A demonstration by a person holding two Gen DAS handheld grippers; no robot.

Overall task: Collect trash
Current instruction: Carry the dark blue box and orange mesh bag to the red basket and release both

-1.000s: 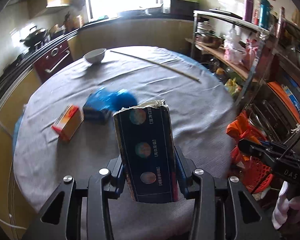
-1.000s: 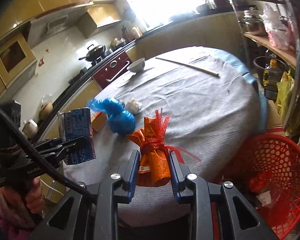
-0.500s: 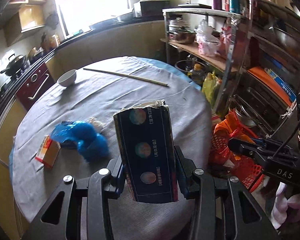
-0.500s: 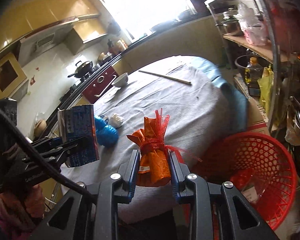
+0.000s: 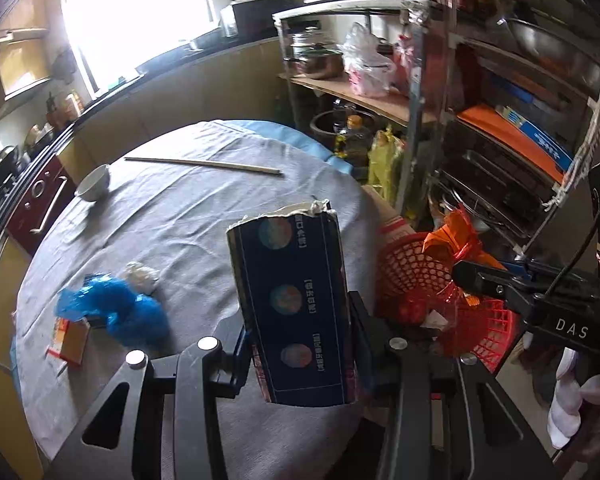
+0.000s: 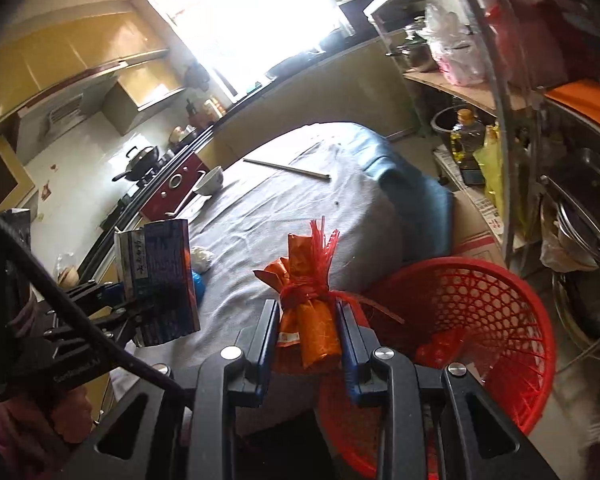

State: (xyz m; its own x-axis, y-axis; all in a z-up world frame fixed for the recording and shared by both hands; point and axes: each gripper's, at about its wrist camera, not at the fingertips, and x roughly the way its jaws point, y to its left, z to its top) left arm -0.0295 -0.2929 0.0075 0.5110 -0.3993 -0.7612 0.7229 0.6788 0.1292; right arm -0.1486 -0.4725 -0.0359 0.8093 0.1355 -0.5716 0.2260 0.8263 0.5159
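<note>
My left gripper (image 5: 298, 344) is shut on a dark blue carton (image 5: 292, 304) with a torn top, held upright over the table's near edge. In the right wrist view that carton (image 6: 160, 280) shows at the left. My right gripper (image 6: 306, 340) is shut on an orange wrapper bundle (image 6: 306, 312) tied with red mesh, held at the edge of the red trash basket (image 6: 480, 312). The left wrist view shows the bundle (image 5: 456, 240) above the basket (image 5: 416, 276). On the grey tablecloth (image 5: 188, 216) lie a blue plastic bag (image 5: 116, 312), a white crumpled wad (image 5: 142, 276) and a small orange box (image 5: 70, 340).
A white bowl (image 5: 94, 182) and chopsticks (image 5: 204, 164) lie at the table's far side. A cluttered metal shelf rack (image 5: 480, 92) stands right of the basket, with a cardboard box (image 6: 476, 232) on the floor. A stove and counter run along the left.
Both grippers have swung right with their loads, away from the table's middle toward the red basket. The basket now fills more of both views; the blue bag and orange box have slid left.
</note>
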